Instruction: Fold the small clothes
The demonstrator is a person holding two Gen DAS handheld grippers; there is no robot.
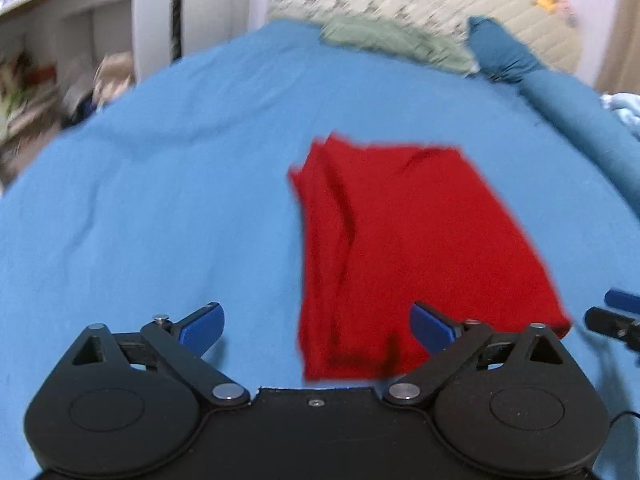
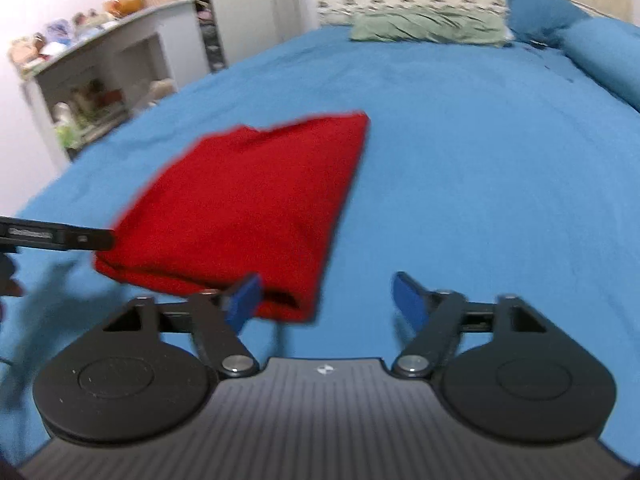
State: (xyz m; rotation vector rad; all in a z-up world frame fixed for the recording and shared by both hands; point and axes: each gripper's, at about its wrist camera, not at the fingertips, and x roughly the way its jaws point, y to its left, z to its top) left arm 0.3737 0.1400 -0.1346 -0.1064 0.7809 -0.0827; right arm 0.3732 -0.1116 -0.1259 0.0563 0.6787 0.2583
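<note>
The left gripper point(image 1: 318, 326) has its jaws spread wide with nothing between them; its blue pads point(image 1: 202, 326) sit low over the bed, and the near edge of the red garment point(image 1: 404, 248) lies just ahead of the gap, closer to the right-hand pad. The right gripper point(image 2: 326, 300) likewise holds its jaws apart and grips nothing; the red garment point(image 2: 248, 208) lies ahead and to the left of its gap, with the near corner of the cloth passing behind the left-hand pad. The garment is folded into a rough rectangle, several layers showing along one side, and rests flat on the blue bedsheet point(image 1: 160, 184). From the right wrist view, a part of the left gripper reaches in from the left edge beside the garment. Farther out past the jaws, a green pillow point(image 2: 428, 28) lies at the head of the bed next to blue pillows point(image 2: 600, 52), and a white shelf unit point(image 2: 100, 68) stands to the left.
</note>
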